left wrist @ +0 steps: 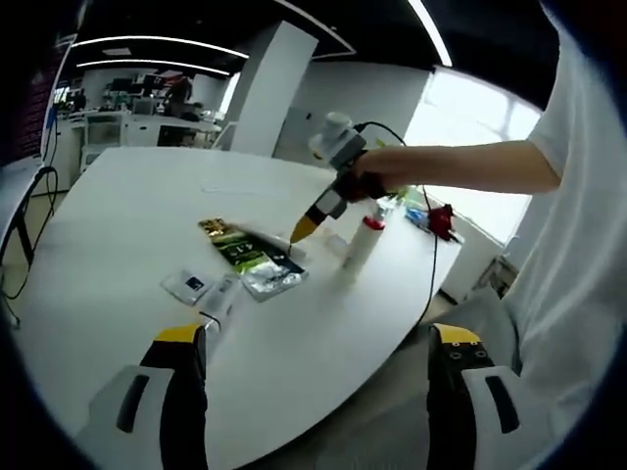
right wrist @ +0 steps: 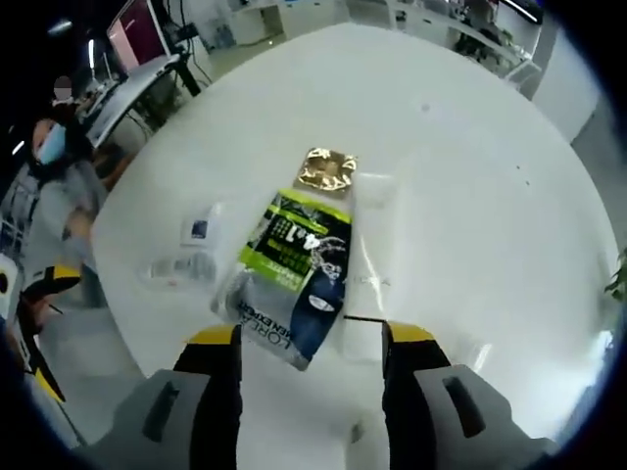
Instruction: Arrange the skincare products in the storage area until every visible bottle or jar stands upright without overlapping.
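Right gripper hovers wide open and empty over the flat green sachet mid-desk. Left gripper, open, empty, hangs off the near edge. One white bottle stands upright; small packets remain lying flat.

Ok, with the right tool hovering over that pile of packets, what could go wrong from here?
1. The green sachet lies on the dark blue pouch; closing the right tool here may pinch both, or drag them across the table.
2. The white bottle stands upright just beyond the pile, near the right tool; a sideways sweep could topple it.
3. The small sachet and tube sit toward the table edge and could be pushed off.
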Tool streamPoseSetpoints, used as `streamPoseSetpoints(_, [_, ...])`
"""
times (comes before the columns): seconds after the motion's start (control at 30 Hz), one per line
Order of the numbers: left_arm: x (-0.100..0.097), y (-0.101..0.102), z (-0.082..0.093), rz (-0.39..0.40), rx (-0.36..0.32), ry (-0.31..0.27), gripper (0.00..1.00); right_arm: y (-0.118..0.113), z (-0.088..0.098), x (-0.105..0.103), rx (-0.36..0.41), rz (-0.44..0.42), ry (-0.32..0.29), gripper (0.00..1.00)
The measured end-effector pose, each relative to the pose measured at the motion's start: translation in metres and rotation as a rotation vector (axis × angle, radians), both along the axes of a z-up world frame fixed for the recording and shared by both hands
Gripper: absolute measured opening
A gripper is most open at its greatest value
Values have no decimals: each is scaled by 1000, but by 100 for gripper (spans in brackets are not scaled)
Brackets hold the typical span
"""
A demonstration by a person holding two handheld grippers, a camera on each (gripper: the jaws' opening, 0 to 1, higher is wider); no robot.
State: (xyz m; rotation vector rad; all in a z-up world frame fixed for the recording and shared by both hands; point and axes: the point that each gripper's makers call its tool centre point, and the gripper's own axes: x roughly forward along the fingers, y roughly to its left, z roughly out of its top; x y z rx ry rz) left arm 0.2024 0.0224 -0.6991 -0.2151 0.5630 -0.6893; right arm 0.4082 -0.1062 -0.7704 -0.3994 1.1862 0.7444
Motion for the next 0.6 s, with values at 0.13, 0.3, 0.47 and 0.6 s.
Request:
streamPoseSetpoints(0.13, [1,0,-2,0,2,10,86,-1,-5,10,-20,-11,-3,57])
streamPoseSetpoints(0.3, [4,1,-4,8,0,26,86,2,-14,19,-26,-17,11,58])
streamPoseSetpoints(0.47, [8,6,-8,24,-3,40,86,2,-24,24,-40,-17,19,58])
streamPoseSetpoints(0.6, [8,8,-12,22,4,53,86,1,-32,35,-53,-18,22,58])
